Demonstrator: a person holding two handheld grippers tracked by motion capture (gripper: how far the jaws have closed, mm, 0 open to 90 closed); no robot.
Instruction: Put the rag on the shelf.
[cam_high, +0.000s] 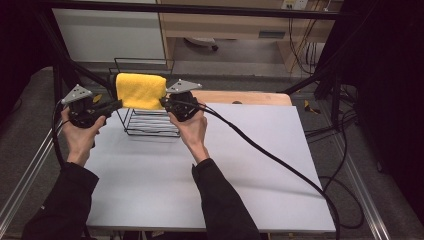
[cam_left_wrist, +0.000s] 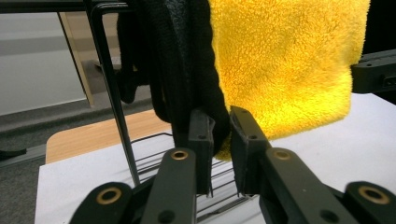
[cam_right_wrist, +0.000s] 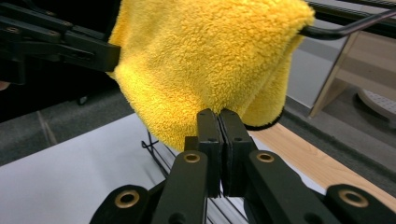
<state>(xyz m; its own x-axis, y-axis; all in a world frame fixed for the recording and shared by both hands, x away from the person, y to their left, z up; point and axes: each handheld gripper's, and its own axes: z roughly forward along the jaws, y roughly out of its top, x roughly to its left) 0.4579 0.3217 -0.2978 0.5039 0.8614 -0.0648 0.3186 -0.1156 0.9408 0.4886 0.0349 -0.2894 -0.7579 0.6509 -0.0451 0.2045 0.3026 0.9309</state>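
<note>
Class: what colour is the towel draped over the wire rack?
Yellow towel, clearest in the right gripper view.

One yellow towel (cam_high: 140, 90); one wire rack (cam_high: 150, 126); two grippers.

The towel (cam_high: 141, 90) is a yellow cloth with a thick, fluffy pile, soft and matt; in the left gripper view its left edge has a black, knitted-looking trim. The rack (cam_high: 150, 122) below it is thin black wire, smooth, with a slight shine on the upright bar in the upper left of the left gripper view. The bench (cam_high: 260, 165) has a pale grey, smooth, matt top; along its far edge a strip of light wood (cam_high: 245, 97) shows with a plain finish. The jaws are black matt plastic with brass-coloured rings at the pivots. The plates on both grippers look like grey matt metal. The sleeves (cam_high: 225, 205) are dark cloth.
</note>
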